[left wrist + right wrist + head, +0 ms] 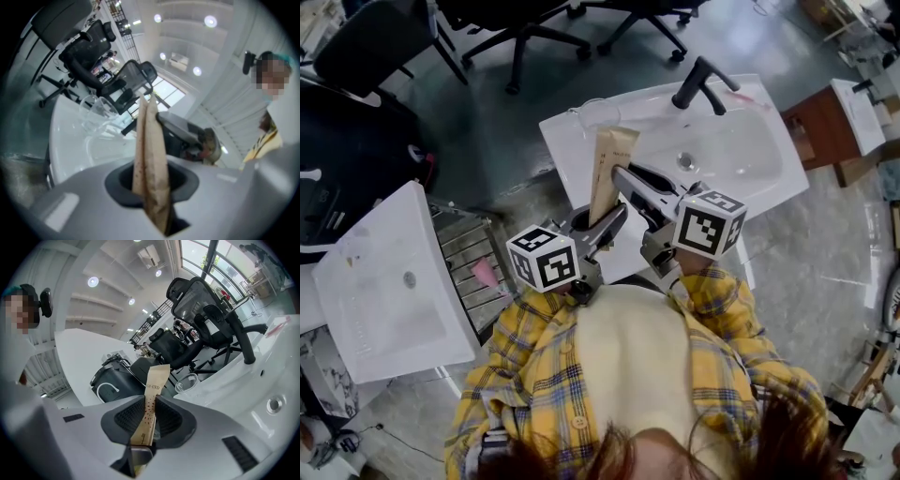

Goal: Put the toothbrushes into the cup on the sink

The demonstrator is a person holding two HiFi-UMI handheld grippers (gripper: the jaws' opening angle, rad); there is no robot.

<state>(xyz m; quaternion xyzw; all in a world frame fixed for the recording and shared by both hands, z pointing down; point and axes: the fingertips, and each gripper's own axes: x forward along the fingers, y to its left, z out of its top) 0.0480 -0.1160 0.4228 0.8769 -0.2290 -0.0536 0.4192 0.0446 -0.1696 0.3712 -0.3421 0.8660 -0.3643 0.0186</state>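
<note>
A tan paper toothbrush packet [608,173] stands upright over the near edge of the white sink [769,159]. My right gripper [624,176] is shut on it, its ribbed pads [165,416] pressing both faces of the packet [153,399]. My left gripper [607,223] is lower on the same packet [149,154]; its jaws stand apart, with dark gaps on either side of the paper. A clear plastic cup [598,114] sits on the sink's far left corner, beyond the packet, and it also shows as the cup [96,112] and the cup [187,382].
A black faucet [703,82] rises at the back of the sink, and the drain [685,161] lies mid-basin. A second white basin [384,272] lies on the floor at the left beside a metal rack [469,258]. Office chairs [525,28] stand beyond.
</note>
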